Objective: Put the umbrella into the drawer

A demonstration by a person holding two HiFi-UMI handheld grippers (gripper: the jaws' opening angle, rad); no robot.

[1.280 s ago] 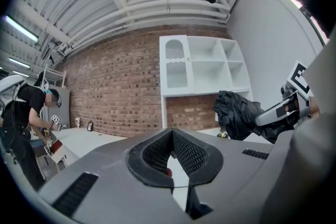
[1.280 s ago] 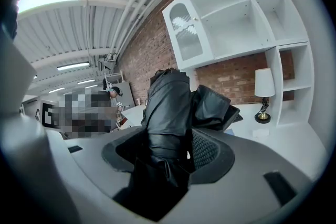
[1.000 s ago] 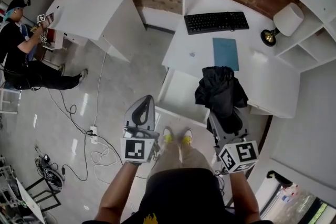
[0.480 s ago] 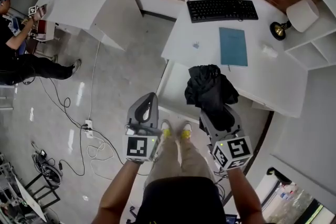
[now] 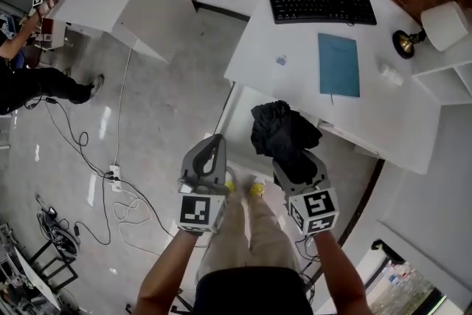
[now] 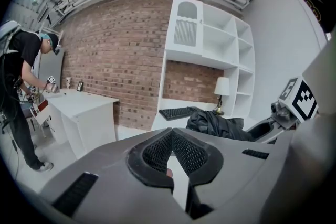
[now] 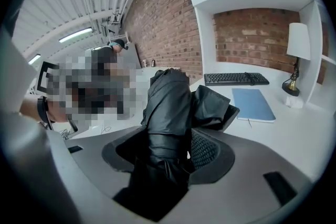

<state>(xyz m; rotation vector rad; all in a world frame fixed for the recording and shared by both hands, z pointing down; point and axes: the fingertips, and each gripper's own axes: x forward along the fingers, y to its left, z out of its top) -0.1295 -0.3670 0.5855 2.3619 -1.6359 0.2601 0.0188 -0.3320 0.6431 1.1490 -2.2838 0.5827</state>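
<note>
Umbrella (image 5: 284, 135) is black, desk (image 5: 295, 48) white, notebook (image 5: 338, 64) teal, lamp base (image 5: 403, 45) perhaps brass.

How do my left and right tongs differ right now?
Load: the right tongs are shut on the black folded umbrella; the left tongs hold nothing.
Jaws: the left tongs' jaws meet at their tips; the right tongs' jaws are held apart by the umbrella.
In the head view the umbrella hides the right tongs' tips; the left tongs' tips show.
Shared: both are grey and point toward the white desk.
</note>
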